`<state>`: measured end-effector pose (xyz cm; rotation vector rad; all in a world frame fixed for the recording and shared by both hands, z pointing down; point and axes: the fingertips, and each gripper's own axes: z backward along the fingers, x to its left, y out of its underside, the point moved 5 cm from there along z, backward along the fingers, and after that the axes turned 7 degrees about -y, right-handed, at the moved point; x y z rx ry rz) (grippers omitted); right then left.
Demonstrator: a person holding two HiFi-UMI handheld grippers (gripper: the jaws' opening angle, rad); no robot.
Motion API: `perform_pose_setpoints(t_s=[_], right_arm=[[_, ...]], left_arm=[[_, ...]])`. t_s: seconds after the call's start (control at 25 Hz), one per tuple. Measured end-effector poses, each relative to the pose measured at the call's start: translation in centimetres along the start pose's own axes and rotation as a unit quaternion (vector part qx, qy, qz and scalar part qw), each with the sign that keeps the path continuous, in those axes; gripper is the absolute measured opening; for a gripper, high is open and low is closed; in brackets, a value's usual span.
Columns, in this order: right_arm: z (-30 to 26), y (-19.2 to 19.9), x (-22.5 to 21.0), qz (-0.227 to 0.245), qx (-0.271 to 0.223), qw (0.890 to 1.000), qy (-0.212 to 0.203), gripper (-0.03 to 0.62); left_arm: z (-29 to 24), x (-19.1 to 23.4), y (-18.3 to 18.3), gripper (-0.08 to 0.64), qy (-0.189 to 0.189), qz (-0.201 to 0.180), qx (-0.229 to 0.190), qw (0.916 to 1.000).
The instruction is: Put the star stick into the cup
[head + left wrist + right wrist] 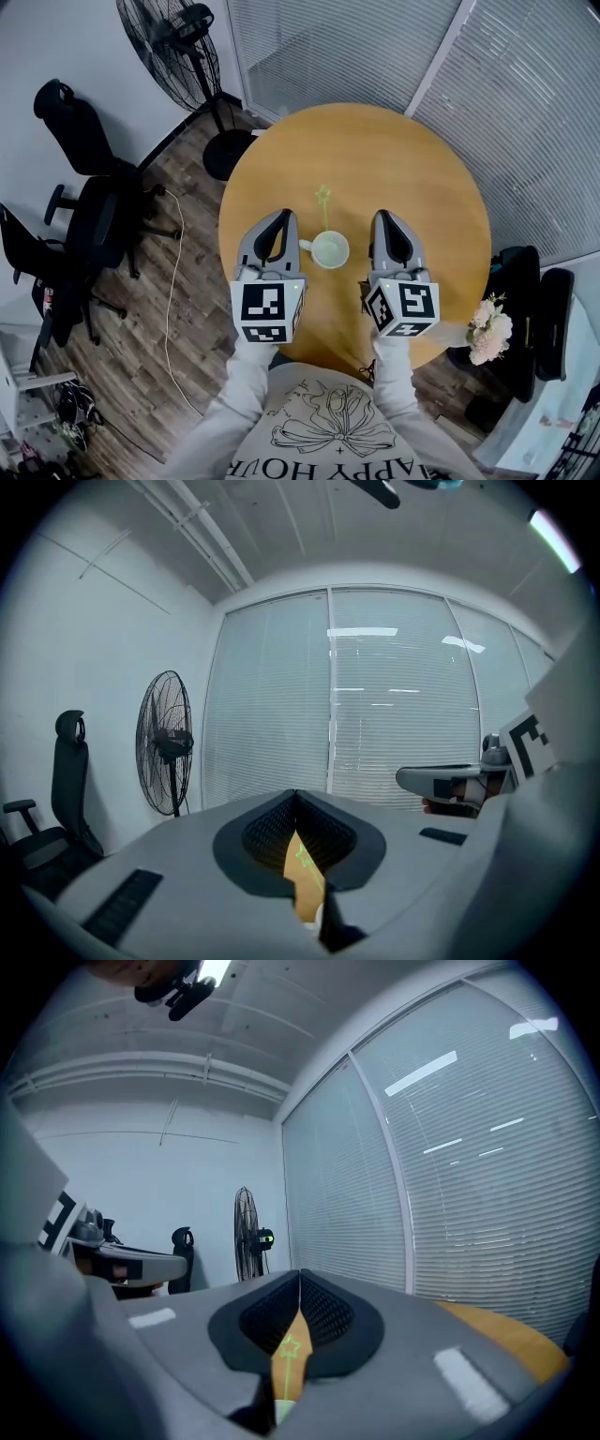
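A thin green star stick (323, 203) lies flat on the round wooden table (412, 159), just beyond a white cup (330, 249) that stands upright with its handle to the left. My left gripper (284, 217) hovers left of the cup and my right gripper (384, 217) right of it, both shut and holding nothing. In the left gripper view the star stick (302, 860) shows through the gap under the closed left gripper (296, 795). The right gripper view shows the star stick (290, 1346) and the cup's rim (284, 1416) below the closed right gripper (300, 1274).
A standing fan (183, 47) and black office chairs (89, 202) are on the floor to the left. A pink flower bunch (489, 329) sits by the table's right edge. Blinds (525, 84) run behind the table. A cable (173, 281) trails on the wooden floor.
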<state>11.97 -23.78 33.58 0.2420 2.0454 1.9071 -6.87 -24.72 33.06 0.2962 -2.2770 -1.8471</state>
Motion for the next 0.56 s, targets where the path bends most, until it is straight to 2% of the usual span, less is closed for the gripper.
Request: perform_pose_setpoints(t_s=[0.56], right_arm=[[0.53,-0.09,0.37,-0.001,-0.001,1.0,0.0,0.015]], left_arm=[[0.95,0.02,-0.16,0.006,-0.001,-0.002,-0.005,1.0]])
